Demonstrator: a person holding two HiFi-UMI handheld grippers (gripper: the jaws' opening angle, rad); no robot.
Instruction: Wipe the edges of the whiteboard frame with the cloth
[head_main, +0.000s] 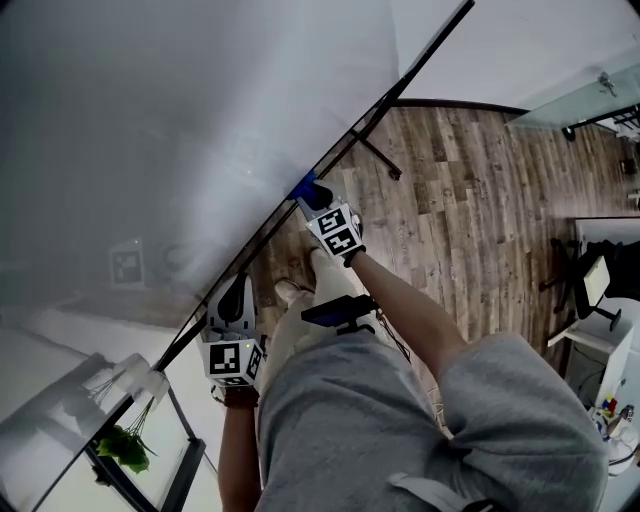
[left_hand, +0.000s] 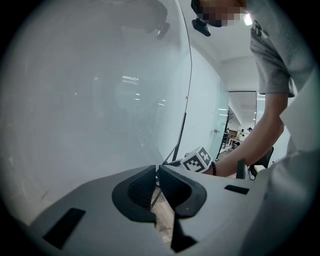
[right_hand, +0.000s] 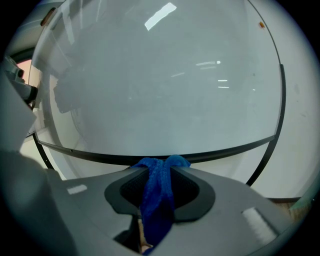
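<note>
We hold the blue cloth (head_main: 305, 187) clamped in the right gripper (head_main: 312, 198). In the right gripper view it fills the gap between the jaws, and its bunched top touches the black whiteboard frame (right_hand: 225, 150). From the head view, that contact sits about midway along the frame edge nearest us, which runs diagonally across the whiteboard (head_main: 200, 120).

The left gripper (head_main: 235, 295) is further down the same edge, well apart from the cloth. Its jaws are drawn in to a narrow slit, and the frame's dark line runs into that slit. We judge that it pinches the frame to steady the board, though the hold is hard to confirm.

The wiping looks under way on this one edge. Nothing shows which stretch is already clean, as the frame looks the same on both sides of the cloth. We reckon the rest of this edge and the other edges are still to be done.
</note>
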